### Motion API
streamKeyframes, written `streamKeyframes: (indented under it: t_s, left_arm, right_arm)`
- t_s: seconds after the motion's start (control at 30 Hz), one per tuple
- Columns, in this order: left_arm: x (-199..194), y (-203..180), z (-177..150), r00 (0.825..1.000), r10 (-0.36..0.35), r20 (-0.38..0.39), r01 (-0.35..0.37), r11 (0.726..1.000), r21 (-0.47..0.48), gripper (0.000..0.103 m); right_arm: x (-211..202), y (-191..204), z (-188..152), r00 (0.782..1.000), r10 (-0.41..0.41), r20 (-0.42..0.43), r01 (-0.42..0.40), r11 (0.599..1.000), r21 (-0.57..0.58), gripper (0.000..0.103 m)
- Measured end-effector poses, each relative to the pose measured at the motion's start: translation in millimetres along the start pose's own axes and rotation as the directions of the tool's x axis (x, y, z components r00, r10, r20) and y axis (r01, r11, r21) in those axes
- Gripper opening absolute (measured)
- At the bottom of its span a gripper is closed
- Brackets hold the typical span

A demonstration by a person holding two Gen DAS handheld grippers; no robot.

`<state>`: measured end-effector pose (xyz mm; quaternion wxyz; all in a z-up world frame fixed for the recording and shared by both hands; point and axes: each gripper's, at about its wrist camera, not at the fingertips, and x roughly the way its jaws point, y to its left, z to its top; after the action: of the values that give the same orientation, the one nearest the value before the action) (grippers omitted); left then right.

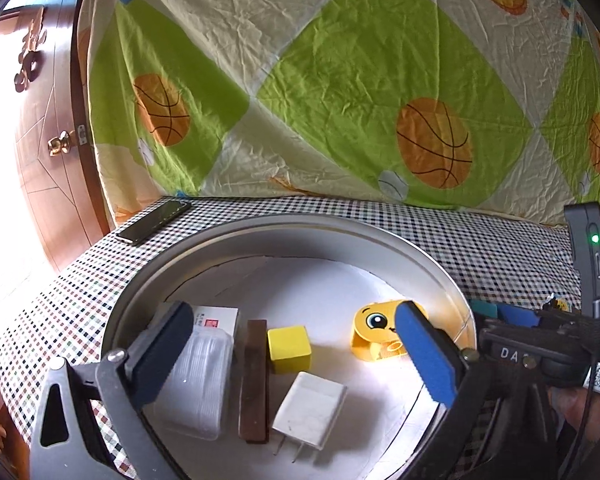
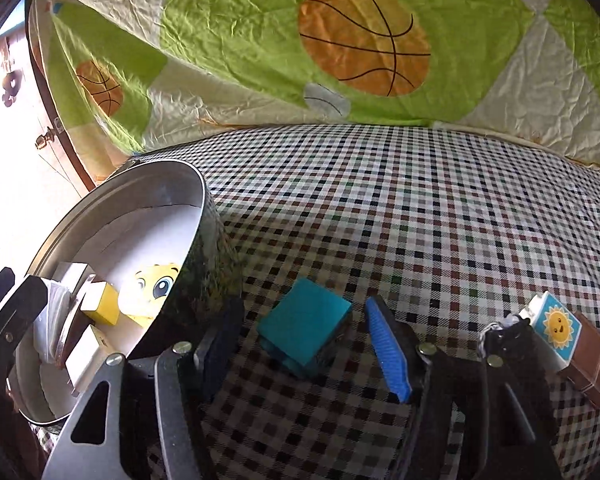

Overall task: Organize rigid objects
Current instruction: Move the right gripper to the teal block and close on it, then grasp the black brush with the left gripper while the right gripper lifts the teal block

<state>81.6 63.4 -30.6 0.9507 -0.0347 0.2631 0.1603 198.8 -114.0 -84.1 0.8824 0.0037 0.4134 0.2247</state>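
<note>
A round metal tin (image 1: 340, 232) with a white liner holds a clear plastic box (image 1: 204, 384), a brown bar (image 1: 255, 380), a yellow cube (image 1: 289, 349), a white plug charger (image 1: 310, 412) and a yellow smiley-face block (image 1: 374, 330). My left gripper (image 1: 294, 312) hovers over these, open wide and holding nothing. Just right of the tin (image 2: 196, 200), a teal cube (image 2: 306, 330) rests on the checkered cloth. My right gripper (image 2: 303, 304) straddles it, open, with a gap showing between the pads and the cube on both sides.
A white block with a sun face (image 2: 556, 330) and a brown bar (image 2: 592, 368) lie right of the right gripper. A dark phone (image 1: 156, 220) lies at the table's far left corner. A basketball-print quilt (image 1: 340, 80) hangs behind the table.
</note>
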Motion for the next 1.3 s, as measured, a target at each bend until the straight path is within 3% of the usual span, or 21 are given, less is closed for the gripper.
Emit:
streamKeyframes:
  t_s: [0.07,0.23,0.4,0.63,1.0,1.3]
  left_arm:
    - [-0.9,-2.0,0.0,1.0,-0.013,0.004,0.013,1.0,0.001,0.102]
    - [-4.1,-9.4,0.1,0.999,-0.037,0.01,0.037,0.999,0.004,0.102]
    - [-11.6,-28.8,1.0,0.997,-0.071,0.027,0.07,0.997,0.027,0.102]
    - [-12.4,-73.8,-0.3,0.987,-0.159,0.014,0.158,0.987,0.041,0.102]
    - [7.8,-175.1,-8.6,0.956,-0.274,-0.102,0.286,0.95,0.127,0.102]
    - [26.8,-231.1,-23.2,0.93,-0.302,-0.209,0.346,0.912,0.221,0.102]
  right_arm:
    - [8.4,-0.4,-0.1,0.999,0.024,-0.036,-0.024,1.0,0.003,0.053]
    - [4.5,0.8,-3.6,0.999,0.045,-0.021,-0.045,0.999,-0.006,0.049]
    - [-38.1,6.0,-13.0,0.994,0.033,0.108,-0.029,0.999,-0.04,0.049]
    - [-108.1,-33.5,-30.1,0.957,-0.09,0.276,0.094,0.996,0.0,0.049]
    - [-130.4,-131.7,-42.1,0.925,-0.295,0.241,0.255,0.95,0.181,0.049]
    - [-131.5,-165.3,-53.1,0.913,-0.343,0.22,0.289,0.926,0.243,0.049]
